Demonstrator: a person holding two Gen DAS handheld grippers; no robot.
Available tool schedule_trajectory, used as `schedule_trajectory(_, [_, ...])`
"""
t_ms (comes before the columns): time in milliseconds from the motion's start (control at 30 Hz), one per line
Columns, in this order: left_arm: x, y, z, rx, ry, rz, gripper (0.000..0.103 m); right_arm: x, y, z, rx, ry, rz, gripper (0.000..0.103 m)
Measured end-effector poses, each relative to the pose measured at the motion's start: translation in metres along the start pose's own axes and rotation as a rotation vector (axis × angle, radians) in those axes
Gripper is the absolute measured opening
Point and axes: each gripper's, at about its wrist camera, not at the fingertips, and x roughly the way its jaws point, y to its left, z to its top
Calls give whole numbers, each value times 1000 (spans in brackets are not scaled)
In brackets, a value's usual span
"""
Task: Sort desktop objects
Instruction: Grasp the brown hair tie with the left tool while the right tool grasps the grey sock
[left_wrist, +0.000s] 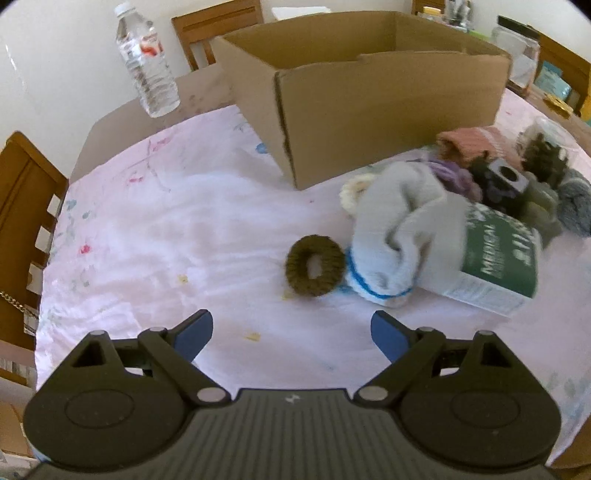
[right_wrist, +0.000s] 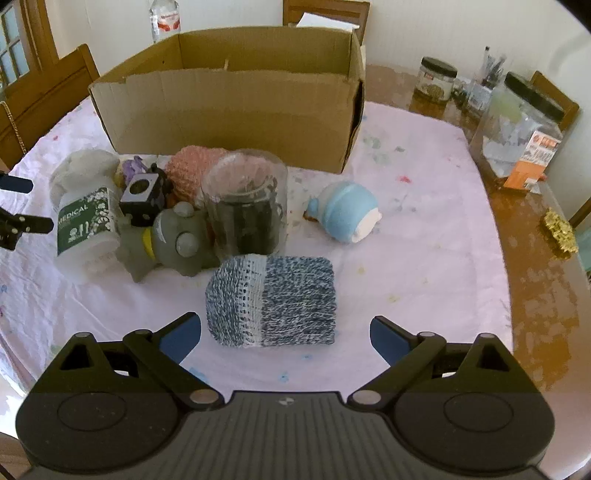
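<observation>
Cardboard box (right_wrist: 229, 110) stands open-topped at the rear of the pink tablecloth (left_wrist: 147, 229). Before it, the cluttered pile includes a medical tub (right_wrist: 86, 218). A blue-white knitted roll (right_wrist: 271, 301) lies just ahead of the right gripper (right_wrist: 284, 334), jaws spread, empty. Left gripper (left_wrist: 291, 334) likewise spread (nothing between), a brown yarn ring (left_wrist: 314, 265) just beyond.

blurred green canister (left_wrist: 498, 254), bottle (right_wrist: 165, 18) cut off

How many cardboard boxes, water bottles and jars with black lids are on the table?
cardboard box: 1
water bottle: 1
black-lidded jars: 2, the small jar and the big jar
Total: 4
</observation>
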Motion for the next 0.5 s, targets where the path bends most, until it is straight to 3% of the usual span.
schedule_trajectory(133, [9, 6, 3, -3, -17, -11, 90, 10, 1, 2, -5, 13, -4, 100])
schedule_trajectory(500, [19, 13, 17, 23, -60, -103, 71, 23, 9, 8, -19, 26, -8, 100])
